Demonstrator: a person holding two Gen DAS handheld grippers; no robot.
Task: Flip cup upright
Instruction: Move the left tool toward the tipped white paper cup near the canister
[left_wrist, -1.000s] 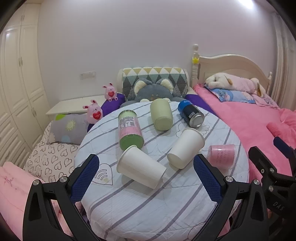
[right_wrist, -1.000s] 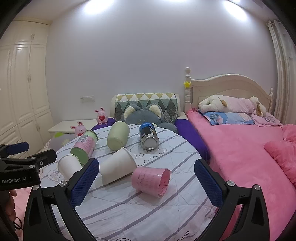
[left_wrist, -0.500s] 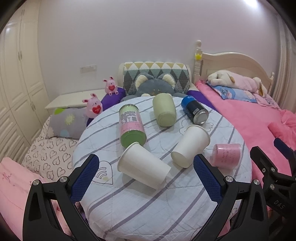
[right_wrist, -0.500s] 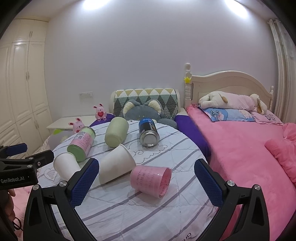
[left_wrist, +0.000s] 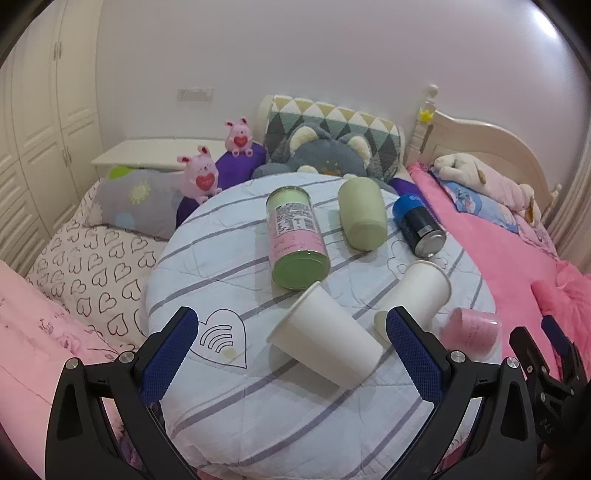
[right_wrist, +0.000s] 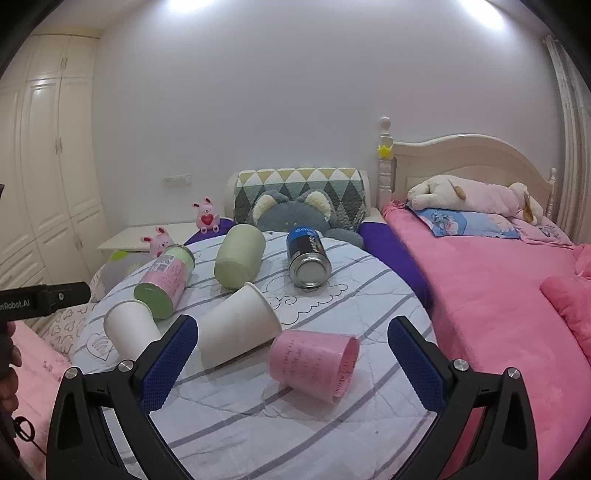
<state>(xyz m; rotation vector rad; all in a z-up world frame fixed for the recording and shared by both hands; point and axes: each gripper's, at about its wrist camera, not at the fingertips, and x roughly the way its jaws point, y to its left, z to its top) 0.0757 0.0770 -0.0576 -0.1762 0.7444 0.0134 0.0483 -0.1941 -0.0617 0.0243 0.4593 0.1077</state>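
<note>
pink cup (right_wrist: 314, 365) lying sideways; right gripper (right_wrist: 291, 350) open

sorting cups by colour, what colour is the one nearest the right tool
Pink cup, with faint writing on it; clearest in the right wrist view.

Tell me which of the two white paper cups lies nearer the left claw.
The white paper cup lying between the left claw fingers, mouth toward the heart print. The other white cup lies farther right, beside the pink cup.
</note>
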